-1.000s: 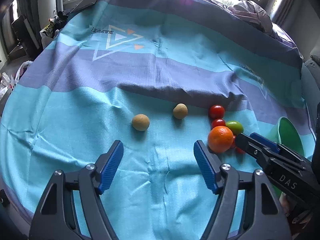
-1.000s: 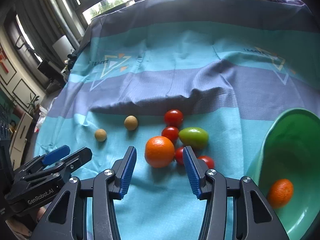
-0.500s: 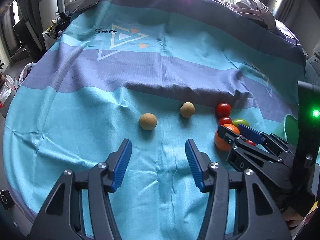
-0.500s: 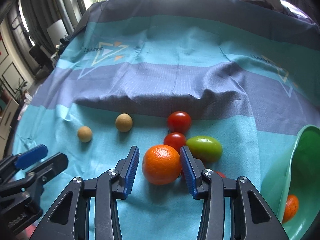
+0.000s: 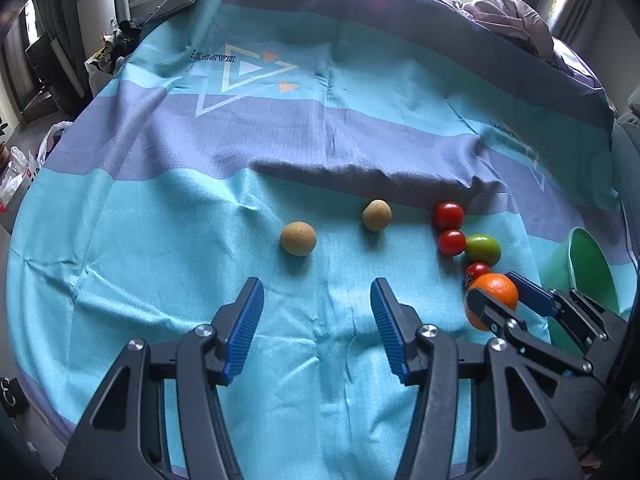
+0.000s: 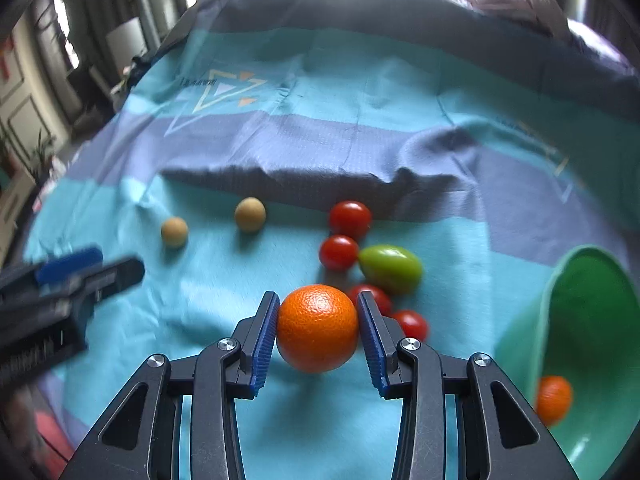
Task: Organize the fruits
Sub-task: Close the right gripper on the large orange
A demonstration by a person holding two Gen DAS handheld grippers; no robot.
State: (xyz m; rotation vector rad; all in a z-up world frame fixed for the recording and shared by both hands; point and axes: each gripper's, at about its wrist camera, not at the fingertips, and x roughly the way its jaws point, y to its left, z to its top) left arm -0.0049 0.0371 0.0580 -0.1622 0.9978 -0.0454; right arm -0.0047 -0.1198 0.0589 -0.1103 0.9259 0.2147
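My right gripper (image 6: 317, 312) is shut on an orange (image 6: 317, 328), both blue pads pressed against its sides; it also shows in the left wrist view (image 5: 493, 294). Several red cherry tomatoes (image 6: 350, 219) and a green tomato (image 6: 390, 268) lie just beyond it on the cloth. Two tan round fruits (image 6: 250, 214) (image 6: 174, 231) lie to the left. A green bowl (image 6: 520, 344) at the right holds a small orange (image 6: 553, 399). My left gripper (image 5: 316, 300) is open and empty, hovering short of the tan fruits (image 5: 298, 238) (image 5: 376, 215).
A turquoise and purple striped cloth (image 5: 160, 240) covers the table, with a raised fold (image 5: 360, 176) behind the fruit. Bundled fabric (image 5: 516, 20) lies at the far right edge. Room clutter stands off the table's left side (image 5: 24, 168).
My right gripper moved forward around the orange and closed on it. My left gripper shifted a little and stayed open.
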